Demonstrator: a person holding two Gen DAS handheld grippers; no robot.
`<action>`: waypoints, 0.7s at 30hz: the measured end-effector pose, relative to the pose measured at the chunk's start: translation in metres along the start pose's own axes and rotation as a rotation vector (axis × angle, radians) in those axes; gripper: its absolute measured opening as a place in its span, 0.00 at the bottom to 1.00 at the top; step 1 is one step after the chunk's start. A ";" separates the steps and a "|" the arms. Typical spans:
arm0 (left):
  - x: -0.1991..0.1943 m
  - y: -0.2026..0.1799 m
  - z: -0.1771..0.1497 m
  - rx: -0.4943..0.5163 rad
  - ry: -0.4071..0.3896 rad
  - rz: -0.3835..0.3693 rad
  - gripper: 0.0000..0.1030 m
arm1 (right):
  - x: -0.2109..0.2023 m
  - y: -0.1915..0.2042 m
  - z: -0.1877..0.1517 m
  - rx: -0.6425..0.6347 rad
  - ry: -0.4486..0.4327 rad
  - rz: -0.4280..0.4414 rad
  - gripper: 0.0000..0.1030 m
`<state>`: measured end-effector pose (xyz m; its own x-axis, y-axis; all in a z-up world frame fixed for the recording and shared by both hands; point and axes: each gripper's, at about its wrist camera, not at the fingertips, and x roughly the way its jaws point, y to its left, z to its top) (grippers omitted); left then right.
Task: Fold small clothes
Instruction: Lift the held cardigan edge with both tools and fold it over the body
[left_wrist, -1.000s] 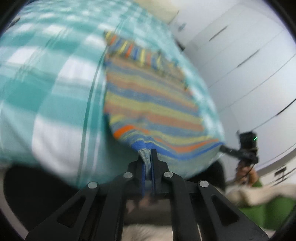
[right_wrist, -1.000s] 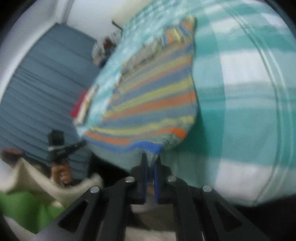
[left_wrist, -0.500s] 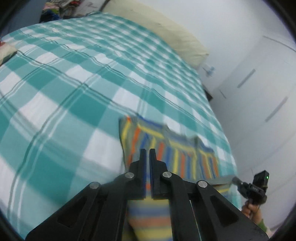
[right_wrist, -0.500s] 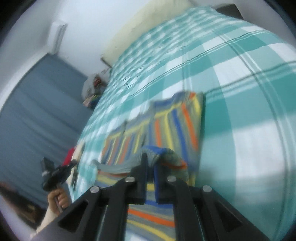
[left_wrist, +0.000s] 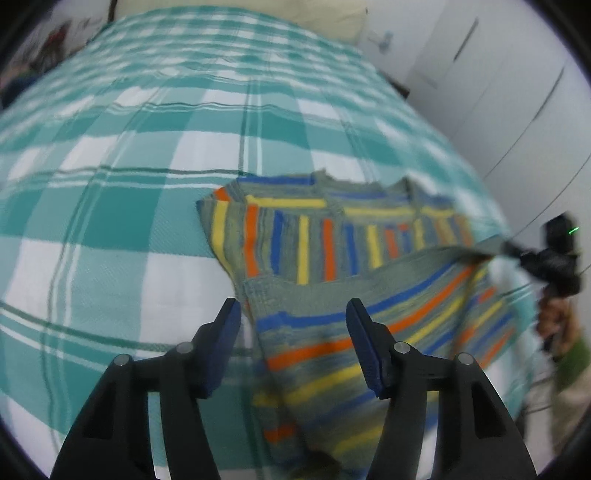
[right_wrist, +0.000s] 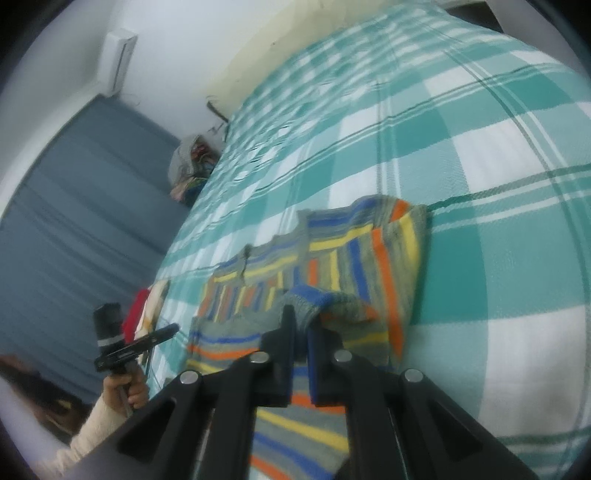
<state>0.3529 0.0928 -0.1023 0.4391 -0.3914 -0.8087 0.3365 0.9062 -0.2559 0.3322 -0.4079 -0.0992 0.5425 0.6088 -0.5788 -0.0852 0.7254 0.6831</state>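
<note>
We see the striped garment (left_wrist: 354, 266) lying on the teal checked bedspread (left_wrist: 110, 229), near the bed's near edge, its lower half doubled up over the upper part so that a grey hem runs across the vertical stripes. The left gripper (left_wrist: 293, 321) points steeply down at the left end of that folded hem; its jaws have just been opening and now stand well apart, the cloth lying below and between them with neither blue pad pressing on it. The right gripper (right_wrist: 301, 332) tilts down more gently from the opposite corner, jaws narrow and pinched on a bunched fold of the garment's blue-and-grey edge, which lifts slightly off the layer beneath. In the right wrist view the person's left hand (right_wrist: 127, 387), cream sleeve at the wrist, grips the other tool's handle upright beside the bed. A wardrobe (left_wrist: 498, 92) stands beyond the mattress.
</note>
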 end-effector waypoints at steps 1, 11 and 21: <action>0.006 -0.004 0.001 0.010 0.007 0.030 0.58 | -0.002 0.004 -0.002 -0.021 0.000 -0.010 0.06; 0.004 -0.008 -0.001 0.001 0.022 0.154 0.03 | -0.014 0.016 -0.009 -0.057 0.007 -0.026 0.06; -0.007 -0.007 0.067 0.046 -0.151 0.248 0.03 | 0.005 0.007 0.040 0.021 0.003 -0.025 0.06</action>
<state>0.4028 0.0789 -0.0596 0.6303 -0.1809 -0.7550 0.2391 0.9704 -0.0328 0.3680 -0.4128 -0.0799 0.5418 0.5918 -0.5969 -0.0541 0.7332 0.6779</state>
